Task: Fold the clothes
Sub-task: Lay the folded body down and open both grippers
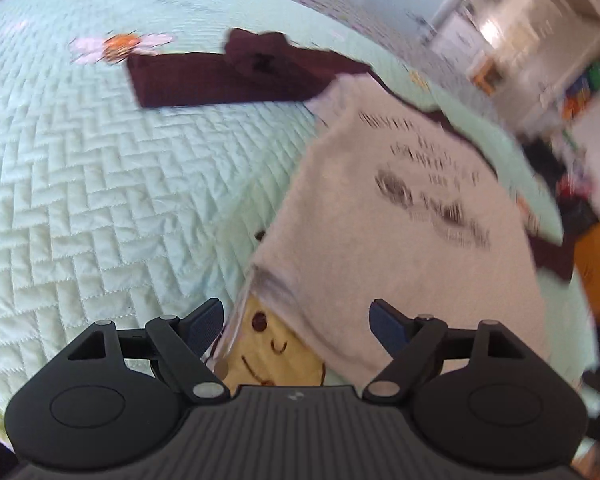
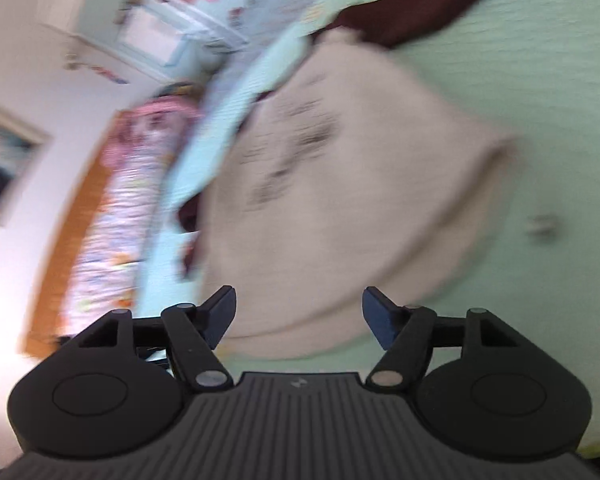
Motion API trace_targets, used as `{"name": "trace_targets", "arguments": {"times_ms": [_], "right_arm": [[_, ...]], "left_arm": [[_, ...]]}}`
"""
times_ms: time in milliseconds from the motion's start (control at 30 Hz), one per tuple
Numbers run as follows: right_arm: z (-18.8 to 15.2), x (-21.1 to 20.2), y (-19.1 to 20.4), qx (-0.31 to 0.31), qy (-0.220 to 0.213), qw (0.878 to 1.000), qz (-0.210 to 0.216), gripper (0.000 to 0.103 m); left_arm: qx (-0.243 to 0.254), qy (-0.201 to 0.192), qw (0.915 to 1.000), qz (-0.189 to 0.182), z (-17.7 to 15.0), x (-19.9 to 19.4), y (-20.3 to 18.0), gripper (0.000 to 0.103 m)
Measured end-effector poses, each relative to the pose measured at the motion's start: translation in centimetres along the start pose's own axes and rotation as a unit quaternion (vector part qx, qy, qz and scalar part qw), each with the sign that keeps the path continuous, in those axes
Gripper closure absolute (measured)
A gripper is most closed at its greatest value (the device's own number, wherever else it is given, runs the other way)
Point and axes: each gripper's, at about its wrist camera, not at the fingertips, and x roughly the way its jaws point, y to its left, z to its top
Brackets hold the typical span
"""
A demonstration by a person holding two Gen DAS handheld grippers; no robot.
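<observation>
— So, how many garments do you count?
— Two. One white T-shirt [image 1: 400,216] with dark print lies flat on the bed's pale green quilt [image 1: 100,200], and one dark maroon garment [image 1: 228,76] lies folded beyond it, its edge running under the shirt's far corner.
— Does each view show both?
— Yes, but the left wrist view alone shows the whole maroon fold, plus a yellow patch with a stitched face [image 1: 272,356] under the shirt's near edge. The right wrist view is blurred; it catches only a corner of the maroon cloth [image 2: 412,4], and it alone shows a framed picture [image 2: 4,160] on the wall.
— And the tools?
— The left hand-held gripper [image 1: 296,320] tilts down over the shirt's near edge, jaws spread, pinching nothing. The right hand-held gripper [image 2: 298,312] hovers above the shirt's [image 2: 340,200] rounded near edge, jaws also apart and empty.
</observation>
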Motion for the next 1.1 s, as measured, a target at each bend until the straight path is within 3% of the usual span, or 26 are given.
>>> {"name": "trace_targets", "arguments": {"times_ms": [133, 200, 233, 300, 400, 467, 533, 600, 667, 800, 1100], "right_arm": [[-0.9, 3.5, 0.6, 0.004, 0.028, 0.999, 0.019, 0.03], [-1.7, 5.2, -0.7, 0.034, 0.055, 0.998, -0.01, 0.03], [-2.1, 5.8, -1.4, 0.048, 0.066, 0.996, -0.031, 0.035], [-2.7, 4.9, -1.5, 0.044, 0.061, 0.997, -0.033, 0.036], [-1.9, 3.0, -0.7, 0.028, 0.036, 0.998, -0.042, 0.035], [-0.8, 1.7, -0.3, 0.017, 0.005, 0.999, -0.048, 0.034], [0.1, 0.2, -0.7, 0.007, -0.027, 0.998, -0.06, 0.034], [0.8, -0.8, -0.9, -0.021, -0.047, 0.994, -0.091, 0.033], [0.9, -1.4, -1.3, -0.042, -0.059, 0.989, -0.13, 0.032], [0.9, -1.9, -3.3, -0.005, -0.061, 0.99, -0.128, 0.032], [0.5, -2.4, -3.7, -0.007, -0.06, 0.99, -0.128, 0.032]], "left_arm": [[-0.053, 0.015, 0.9984, -0.014, 0.5, 1.2, 1.8, 0.02], [-0.07, 0.029, 0.9969, -0.022, 0.3, 1.5, 2.7, 0.021], [-0.073, 0.027, 0.9965, -0.031, 0.3, 1.2, 2.9, 0.021], [-0.069, 0.024, 0.9965, -0.041, 0.6, 0.7, 2.9, 0.022], [0.001, -0.013, 0.9999, -0.008, 1.9, 0.0, 1.6, 0.022], [0.067, -0.041, 0.9966, 0.027, 2.6, -0.3, 0.5, 0.022], [0.163, -0.06, 0.9814, 0.081, 2.5, -0.2, -0.7, 0.022], [0.218, -0.063, 0.9681, 0.107, 1.9, 0.2, -1.1, 0.023], [0.234, -0.066, 0.9638, 0.109, 1.3, 0.5, -0.9, 0.023], [0.257, -0.06, 0.9593, 0.102, 0.7, 1.2, -0.7, 0.023], [0.285, -0.057, 0.9523, 0.093, -0.3, 1.0, -1.4, 0.023]]}}
